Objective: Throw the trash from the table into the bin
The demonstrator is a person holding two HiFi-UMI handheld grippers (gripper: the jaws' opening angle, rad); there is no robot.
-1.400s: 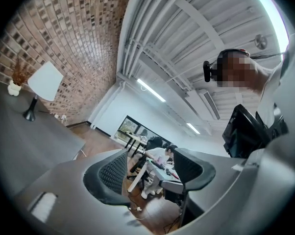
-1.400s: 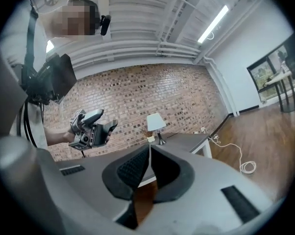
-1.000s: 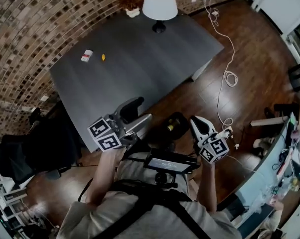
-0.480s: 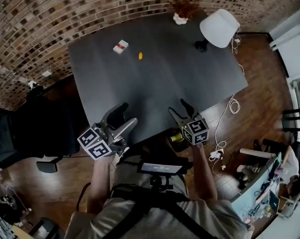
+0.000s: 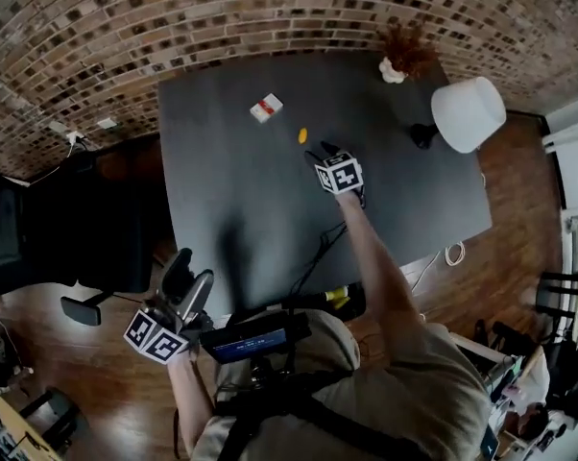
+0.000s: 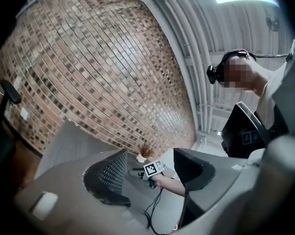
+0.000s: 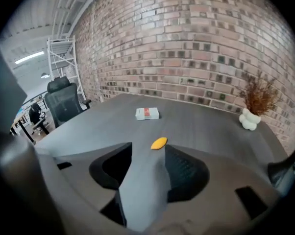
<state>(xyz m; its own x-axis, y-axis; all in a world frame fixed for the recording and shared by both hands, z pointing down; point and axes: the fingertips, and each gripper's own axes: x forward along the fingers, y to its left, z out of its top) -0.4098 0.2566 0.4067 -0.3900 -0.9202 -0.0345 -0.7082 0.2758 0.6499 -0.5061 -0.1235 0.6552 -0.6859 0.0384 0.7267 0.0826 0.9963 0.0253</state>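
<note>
The right hand-held gripper (image 5: 321, 151) had come a long way in the last second. It had been held close to the person's body, off the desk's (image 5: 222, 200) near edge, and now reached out over the middle of the desk at the end of an outstretched arm, tilted downward. Its jaws had opened from nearly together and then narrowed a little. They stood apart with nothing between them. The small orange scrap (image 7: 159, 143) lay on the desk just beyond the tips, not yet touched. The white-and-red packet (image 7: 147, 113) lay farther on, toward the brick wall (image 7: 196, 48).

The left hand-held gripper (image 5: 188, 275) had dropped back to the desk's near left corner. It pointed level, with its jaws apart and empty.

Both pieces of trash were therefore still on the desk. The reach looked like the start of a pickup, probably of the orange scrap. A dark container (image 5: 345, 301) with something yellow in it, below the near edge, was likely the bin.
</note>
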